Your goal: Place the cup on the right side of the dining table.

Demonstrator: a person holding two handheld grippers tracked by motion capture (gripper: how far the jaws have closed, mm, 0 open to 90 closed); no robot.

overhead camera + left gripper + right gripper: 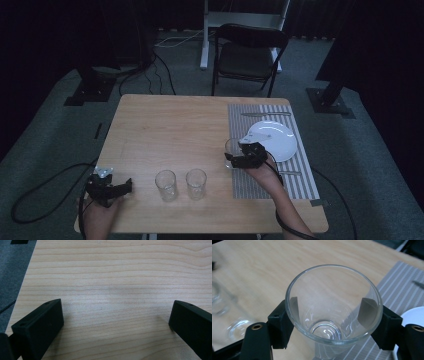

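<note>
Here, at a wooden table (165, 125), the right gripper (332, 322) pinches a clear drinking glass (333, 305) between its two black jaws, holding it upright at the left edge of a striped placemat (300, 175), just beside a white plate (280, 137). Near the table's front left corner, the left gripper (116, 322) rests with jaws spread wide over bare wood, well apart from two more empty glasses (166, 185) standing side by side.

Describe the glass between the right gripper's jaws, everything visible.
The glass is clear and empty, a tumbler that widens from a thick round base to a broad rim. It stands upright, mouth up, at the left edge of the striped placemat, beside the white plate. The right gripper has one black jaw pressed against each side of its wall.
</note>
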